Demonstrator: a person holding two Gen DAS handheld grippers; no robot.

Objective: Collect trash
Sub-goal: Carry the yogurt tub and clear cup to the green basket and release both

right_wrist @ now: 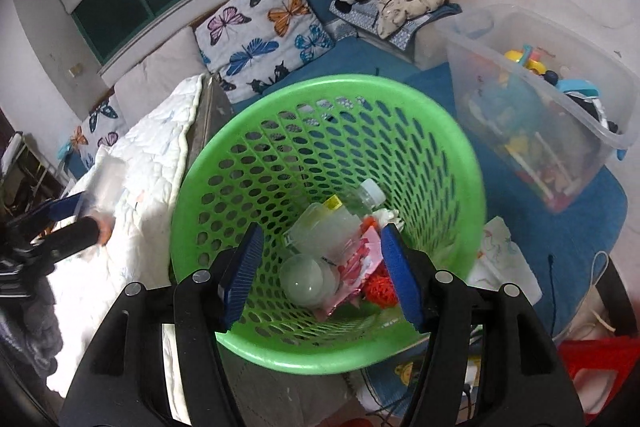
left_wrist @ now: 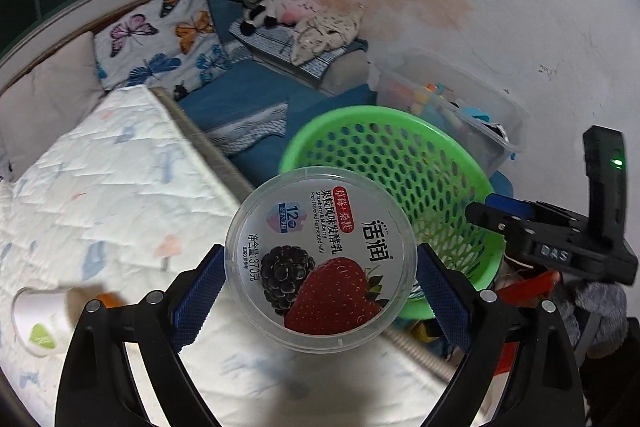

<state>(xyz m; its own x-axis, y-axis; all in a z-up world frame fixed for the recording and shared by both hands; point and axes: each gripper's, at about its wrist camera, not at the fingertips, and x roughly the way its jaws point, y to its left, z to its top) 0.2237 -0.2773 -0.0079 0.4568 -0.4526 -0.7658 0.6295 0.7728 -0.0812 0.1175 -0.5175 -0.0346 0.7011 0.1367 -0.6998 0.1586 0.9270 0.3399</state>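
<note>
- Pinching a round clear-plastic yogurt tub with a strawberry-and-blackberry lid [left_wrist: 320, 259] between our left gripper [left_wrist: 320, 291] pads, just beside the rim of the green perforated plastic basket [left_wrist: 404, 131].
- We are holding our right gripper [right_wrist: 320, 275] spread wide over that basket, bottles and wrappers [right_wrist: 340, 251] lying in its bottom.
- A white paper cup [left_wrist: 36, 319] is lying near the white quilt's [left_wrist: 120, 187] left edge.

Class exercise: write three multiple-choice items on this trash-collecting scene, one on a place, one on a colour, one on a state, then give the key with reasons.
1. Where does the paper cup lie?
A. on the white quilt
B. in the basket
C. in the clear bin

2. What colour is the mesh basket?
A. blue
B. green
C. red

3. How is the left tool?
A. open, empty
B. shut on the yogurt tub
C. out of view

Key: A, it lies tipped on the quilt; B, rim and walls are green; B, both pads press the tub's sides.
</note>
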